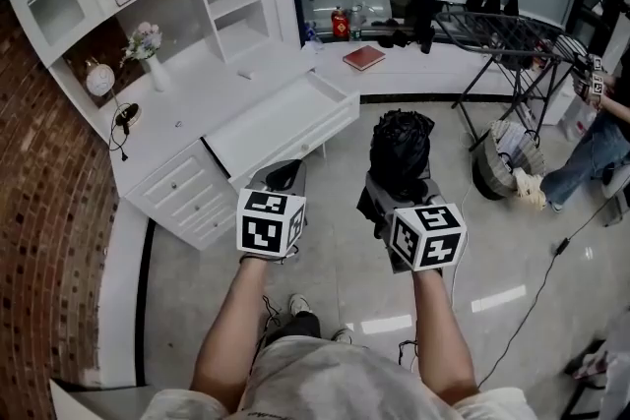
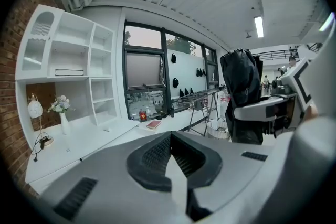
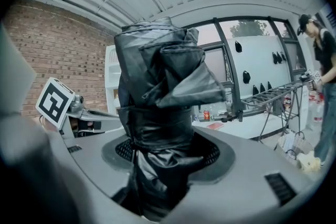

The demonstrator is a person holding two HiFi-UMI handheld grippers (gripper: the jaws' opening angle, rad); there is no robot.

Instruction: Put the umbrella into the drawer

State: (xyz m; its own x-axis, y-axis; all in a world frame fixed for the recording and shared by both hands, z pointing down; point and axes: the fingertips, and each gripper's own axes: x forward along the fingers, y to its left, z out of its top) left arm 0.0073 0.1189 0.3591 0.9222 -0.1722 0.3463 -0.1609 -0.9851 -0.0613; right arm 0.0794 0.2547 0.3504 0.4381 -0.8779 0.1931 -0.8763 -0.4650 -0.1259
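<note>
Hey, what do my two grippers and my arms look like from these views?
The left gripper and right gripper have grey bodies with black ribbed pads. Each carries a white cube printed with black square markers. The forearms have no sleeves, and a light top shows below.

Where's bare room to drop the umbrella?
Open drawer looks bare end to end. Desktop is bare between the vase and the drawer. Crowded: the ledge by the red book and bottles.
</note>
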